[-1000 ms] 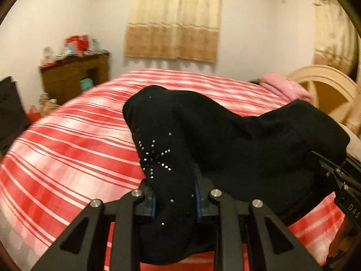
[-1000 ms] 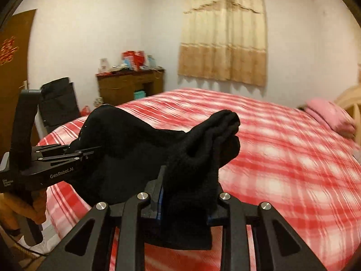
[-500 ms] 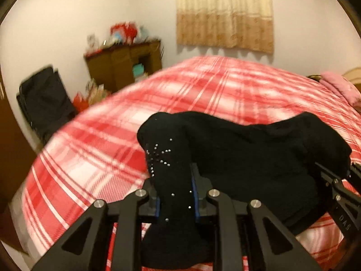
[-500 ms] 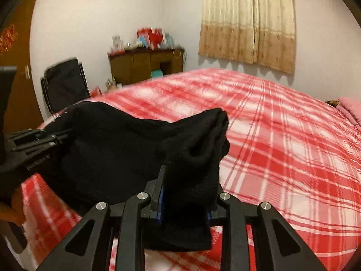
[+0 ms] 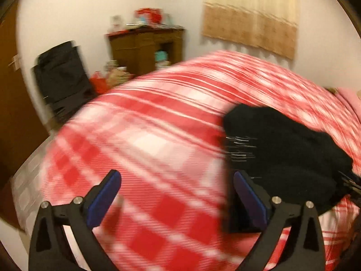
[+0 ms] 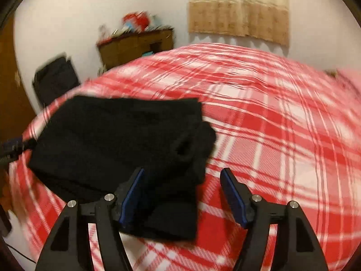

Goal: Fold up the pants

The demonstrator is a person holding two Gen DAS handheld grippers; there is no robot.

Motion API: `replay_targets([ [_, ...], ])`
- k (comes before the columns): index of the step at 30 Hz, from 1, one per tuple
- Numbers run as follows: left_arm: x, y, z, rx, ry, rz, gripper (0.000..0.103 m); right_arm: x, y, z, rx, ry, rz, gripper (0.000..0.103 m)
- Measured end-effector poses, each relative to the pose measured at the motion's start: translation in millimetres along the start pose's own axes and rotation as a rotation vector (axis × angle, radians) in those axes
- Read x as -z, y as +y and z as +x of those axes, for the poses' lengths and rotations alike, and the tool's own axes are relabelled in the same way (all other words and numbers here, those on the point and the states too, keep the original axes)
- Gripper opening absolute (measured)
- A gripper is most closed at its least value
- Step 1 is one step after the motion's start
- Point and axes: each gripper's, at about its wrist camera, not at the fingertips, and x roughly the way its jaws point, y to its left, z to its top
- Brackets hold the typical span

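The left gripper [image 5: 177, 199] hangs low over the bed [image 5: 158, 140], its jaws spread wide with nothing between them; only red-and-white plaid bedcover shows in the gap. The black pants [image 5: 282, 149] lie bunched on the bed just to the right of that gripper, their near edge close against its right finger; blur hides whether they touch.

The right gripper [image 6: 181, 195] also has its jaws parted wide and grips nothing. The pants [image 6: 117, 140] lie as a folded dark heap on the bed [image 6: 270, 135], spreading left from this gripper, with one thick flap lying loose in the left part of the gap between its fingers.

Both views are smeared by motion. The bedcover runs away from the pants across the whole bed. Beyond the bed's far left corner stands a black chair-like shape [image 5: 62, 79] against the white wall, with a brown door edge [image 5: 11, 101] at the left. Farther back, a brown wooden cabinet [image 5: 146, 49] carries red and pale clutter. Right of the cabinet, a beige curtain [image 5: 250, 15] hangs on the far wall. Something pink [image 5: 349, 97] lies at the bed's far right edge.
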Motion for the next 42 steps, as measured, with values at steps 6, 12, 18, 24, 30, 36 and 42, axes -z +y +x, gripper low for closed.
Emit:
replay_targets([
  [6, 5.8, 25.6, -9.9, -0.069, -0.009, -0.081, 0.102, 2.2, 12.2, -40.5, 0.06, -0.163, 0.063, 0.07],
  [12, 13.0, -37.4, -14.0, -0.006, -0.026, 0.064, 0.102, 5.6, 59.6, -39.3, 0.095, -0.183, -0.145, 0.07],
  [18, 30.3, -72.4, -11.6, 0.031, 0.013, 0.124, 0.102, 24.5, 54.2, 1.1, -0.002, 0.021, -0.117, 0.07],
  [24, 40.9, -80.4, -24.6, 0.039, 0.016, 0.149, 0.102, 29.9, 49.5, -10.9, -0.024, 0.034, -0.034, 0.071],
  [30, 51.4, -75.0, -48.1, 0.053, -0.009, 0.142, 0.102, 52.7, 48.9, -52.4, -0.057, -0.018, 0.132, 0.071],
  [36, 70.3, -75.3, -81.5, 0.071, -0.069, 0.189, 0.102, 68.2, 63.7, -95.8, -0.04, -0.057, 0.118, 0.071],
  [42, 90.0, -71.7, -125.9, 0.096, -0.157, 0.211, 0.102, 80.6, 72.9, -146.1, 0.08, -0.152, 0.153, 0.074],
])
